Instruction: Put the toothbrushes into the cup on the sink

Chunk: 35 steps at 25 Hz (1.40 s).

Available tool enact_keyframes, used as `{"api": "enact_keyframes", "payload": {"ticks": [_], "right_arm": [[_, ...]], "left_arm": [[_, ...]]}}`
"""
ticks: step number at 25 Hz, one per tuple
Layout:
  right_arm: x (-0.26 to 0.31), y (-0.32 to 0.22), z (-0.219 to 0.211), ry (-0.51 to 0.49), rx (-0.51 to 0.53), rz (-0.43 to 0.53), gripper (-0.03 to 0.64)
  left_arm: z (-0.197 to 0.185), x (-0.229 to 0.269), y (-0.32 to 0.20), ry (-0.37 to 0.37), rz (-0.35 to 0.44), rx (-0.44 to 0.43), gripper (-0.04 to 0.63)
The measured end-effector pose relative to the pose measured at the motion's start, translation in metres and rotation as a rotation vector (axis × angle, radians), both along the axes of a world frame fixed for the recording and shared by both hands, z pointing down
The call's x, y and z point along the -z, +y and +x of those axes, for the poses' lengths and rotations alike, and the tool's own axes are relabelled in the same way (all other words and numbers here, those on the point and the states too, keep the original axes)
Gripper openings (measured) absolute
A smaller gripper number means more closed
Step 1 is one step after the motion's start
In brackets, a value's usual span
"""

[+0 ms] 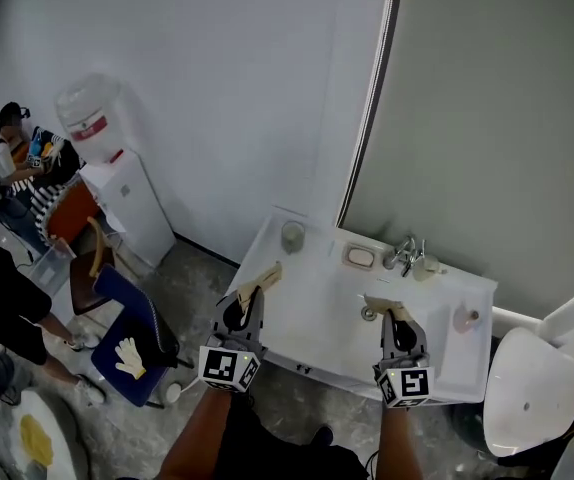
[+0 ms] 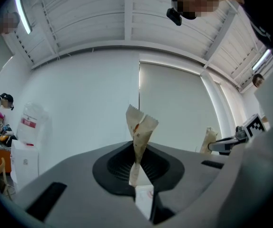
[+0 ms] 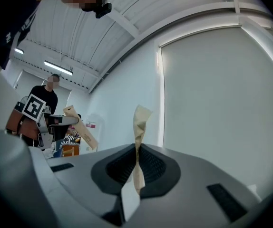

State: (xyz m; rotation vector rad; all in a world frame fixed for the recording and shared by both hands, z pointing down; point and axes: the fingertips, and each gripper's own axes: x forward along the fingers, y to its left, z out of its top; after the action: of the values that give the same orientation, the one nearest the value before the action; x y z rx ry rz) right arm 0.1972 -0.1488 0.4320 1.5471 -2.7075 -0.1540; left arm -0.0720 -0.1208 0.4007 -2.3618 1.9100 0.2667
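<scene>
In the head view a white sink [image 1: 317,338] carries a grey cup [image 1: 293,236] at its back left corner. My left gripper [image 1: 251,302] is shut on a paper-wrapped toothbrush [image 1: 260,281] above the sink's left edge, short of the cup. My right gripper [image 1: 398,320] is shut on a second paper-wrapped toothbrush [image 1: 385,306] over the basin. In the left gripper view the crumpled wrapper [image 2: 139,134] sticks up from the closed jaws. The right gripper view shows its wrapper [image 3: 139,144] pinched upright the same way.
A soap dish [image 1: 360,257], a faucet [image 1: 407,256] and a pink item [image 1: 464,318] sit along the sink's back and right. A toilet [image 1: 532,388] stands at right. At left are a blue chair [image 1: 132,333], a water dispenser [image 1: 102,163] and people [image 1: 12,163].
</scene>
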Motion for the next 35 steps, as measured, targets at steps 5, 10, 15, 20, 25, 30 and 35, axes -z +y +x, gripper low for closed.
{"api": "enact_keyframes", "payload": {"ticks": [5,10,15,20,25,30,35], "right_arm": [[-0.004,-0.04,-0.09,-0.011,-0.024,-0.015,0.04],[0.0,-0.079,-0.154,-0.031,-0.058,-0.015,0.04],[-0.001,-0.106,-0.194,-0.034,-0.057,-0.031,0.04],[-0.011,-0.136,-0.2,-0.042,-0.07,-0.047,0.04],[-0.028,-0.169,-0.208,-0.017,-0.041,-0.063,0.04],[-0.051,-0.219,-0.226,-0.018,-0.005,-0.1,0.04],[-0.091,-0.26,-0.242,-0.023,0.015,-0.121,0.041]], "left_arm": [[-0.076,-0.002,-0.052,-0.008,-0.011,-0.053,0.048],[-0.12,0.004,-0.1,-0.022,-0.012,-0.125,0.048],[-0.133,0.0,-0.135,-0.025,-0.021,-0.178,0.048],[-0.133,-0.017,-0.162,-0.009,-0.041,-0.201,0.048],[-0.125,-0.043,-0.189,-0.007,-0.069,-0.21,0.048],[-0.115,-0.06,-0.223,-0.012,-0.078,-0.231,0.048],[-0.115,-0.084,-0.246,-0.022,-0.063,-0.228,0.048]]}}
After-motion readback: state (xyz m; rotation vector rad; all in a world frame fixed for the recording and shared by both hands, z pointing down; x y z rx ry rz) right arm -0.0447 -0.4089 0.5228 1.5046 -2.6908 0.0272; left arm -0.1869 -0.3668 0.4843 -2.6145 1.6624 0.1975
